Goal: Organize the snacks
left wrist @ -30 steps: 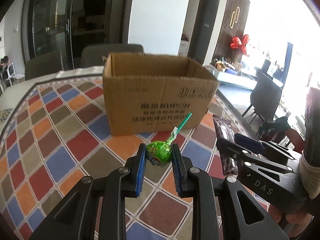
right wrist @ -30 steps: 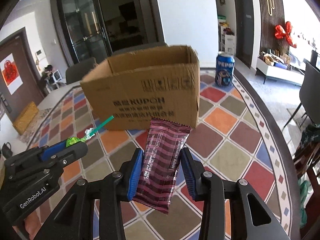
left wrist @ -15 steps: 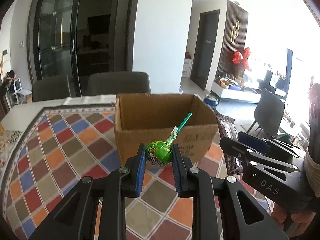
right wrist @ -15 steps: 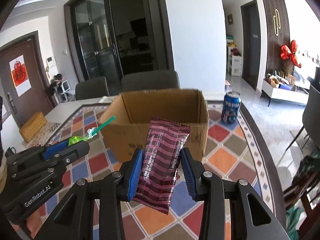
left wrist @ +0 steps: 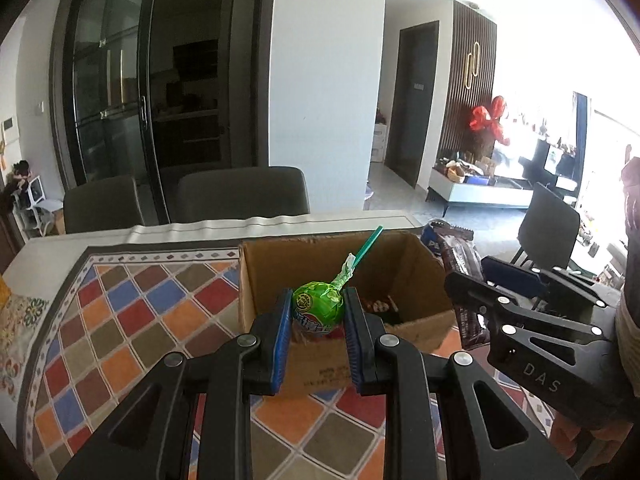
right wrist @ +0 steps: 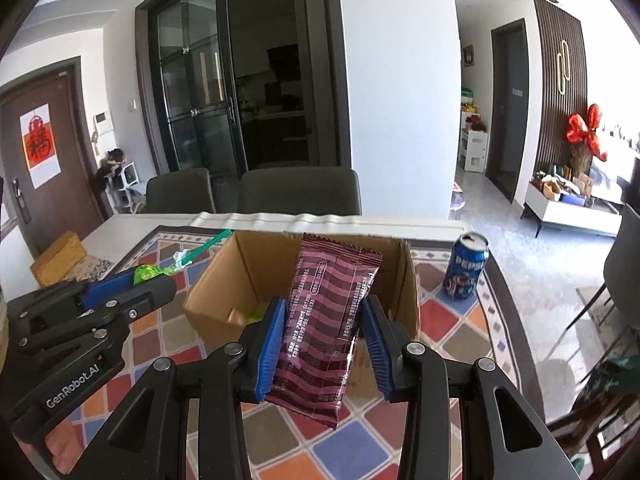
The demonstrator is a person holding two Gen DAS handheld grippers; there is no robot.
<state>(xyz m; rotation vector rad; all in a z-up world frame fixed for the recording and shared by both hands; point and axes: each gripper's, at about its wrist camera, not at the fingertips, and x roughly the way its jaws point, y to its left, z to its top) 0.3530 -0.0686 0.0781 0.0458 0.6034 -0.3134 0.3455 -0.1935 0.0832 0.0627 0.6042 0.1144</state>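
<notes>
My left gripper is shut on a green lollipop with a teal stick, held above the near wall of an open cardboard box. My right gripper is shut on a maroon striped snack bar wrapper, held upright over the near side of the same box. Each gripper shows in the other's view: the right one at the right, the left one at the left. Some small items lie on the box floor.
The box stands on a table with a colourful diamond-patterned cloth. A blue Pepsi can stands right of the box. Two grey chairs stand behind the table's far edge.
Both grippers have risen and moved toward the box with their snacks. The box's inside now shows from above instead of its front wall.
</notes>
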